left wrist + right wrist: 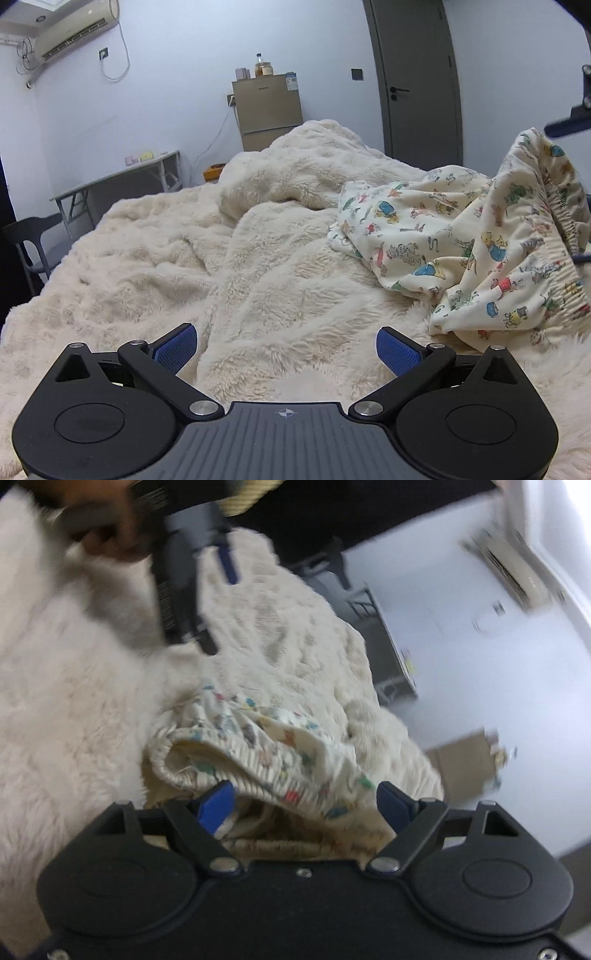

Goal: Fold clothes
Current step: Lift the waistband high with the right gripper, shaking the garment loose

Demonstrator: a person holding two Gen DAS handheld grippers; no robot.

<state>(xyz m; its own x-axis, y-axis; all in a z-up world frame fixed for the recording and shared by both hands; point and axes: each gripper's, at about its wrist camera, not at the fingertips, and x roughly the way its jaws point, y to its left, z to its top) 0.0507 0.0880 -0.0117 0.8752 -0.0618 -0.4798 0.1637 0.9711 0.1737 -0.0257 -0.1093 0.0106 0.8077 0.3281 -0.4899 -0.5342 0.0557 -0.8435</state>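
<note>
no brand or label can be read: the small fridge (267,110) against the far wall carries a pale sticker near its top right corner, but the writing on it is too small to make out, and the air conditioner (70,33) high on the left wall shows only a tiny mark.

the printed pants (480,243), cream cloth covered in little cartoon figures, lie bunched at the right side of the bed on the fluffy blanket (166,266). their gathered elastic waistband is lifted up at the right edge of the left wrist view.

the left gripper (287,350) has its blue pads spread wide with nothing but blanket between them, low over the near part of the bed.

the right gripper (306,805) also stands wide; the waistband of the pants (258,749) lies between its two blue pads, and the pads do not press on it. that view is blurred.

a hand (110,535) holding the other tool shows dimly at the top left of the right wrist view.

open room: the whole left and middle of the blanket is free of clothes. the blanket's left edge drops toward a dark chair (33,240) and a grey table (118,181). a grey door (417,77) stands at the far right.
</note>
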